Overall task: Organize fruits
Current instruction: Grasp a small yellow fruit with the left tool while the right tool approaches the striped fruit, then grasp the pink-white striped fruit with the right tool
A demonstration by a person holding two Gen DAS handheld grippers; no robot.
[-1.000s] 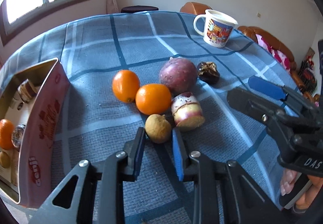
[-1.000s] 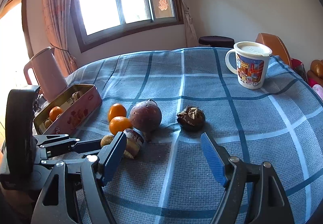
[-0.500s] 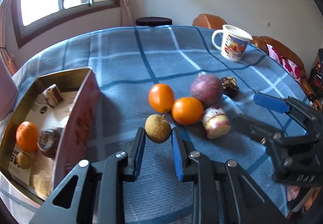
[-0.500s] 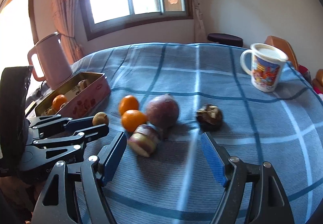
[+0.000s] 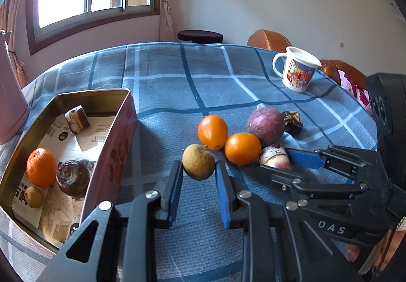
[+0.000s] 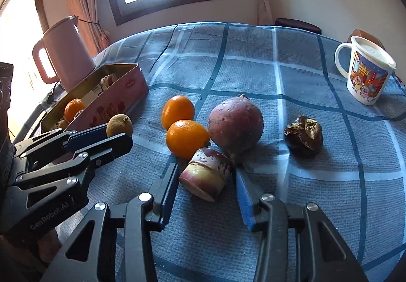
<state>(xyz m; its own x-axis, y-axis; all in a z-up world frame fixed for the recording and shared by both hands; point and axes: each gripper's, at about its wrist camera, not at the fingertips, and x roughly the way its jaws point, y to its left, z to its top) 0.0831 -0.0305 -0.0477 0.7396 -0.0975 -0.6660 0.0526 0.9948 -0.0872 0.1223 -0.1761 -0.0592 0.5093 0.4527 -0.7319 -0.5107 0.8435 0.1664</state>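
Observation:
My left gripper (image 5: 198, 170) is shut on a small brown round fruit (image 5: 198, 165), held just above the blue checked cloth, right of the open tin (image 5: 94, 92). In the right wrist view that same fruit (image 6: 119, 125) hangs close by the tin's pink wall (image 6: 111, 106). My right gripper (image 6: 206, 184) is closing around a cut purple-and-cream fruit piece (image 6: 205, 174) that lies on the cloth, and its pads touch both sides. Behind the piece lie two oranges (image 6: 177, 110) (image 6: 186, 138), a round purple fruit (image 6: 234, 123) and a dark wrinkled fruit (image 6: 303, 138).
The tin holds an orange (image 5: 40, 167), a dark round item (image 5: 72, 177), a small brown fruit (image 5: 33, 197) and a cake-like wedge (image 5: 76, 118). A pink kettle (image 6: 66, 53) stands behind the tin. A printed mug (image 6: 365, 71) is at the far right.
My left gripper lifted the brown fruit off the cloth and carried it left towards the tin. My right gripper moved left from the dark fruit to the cut piece and narrowed its jaws.

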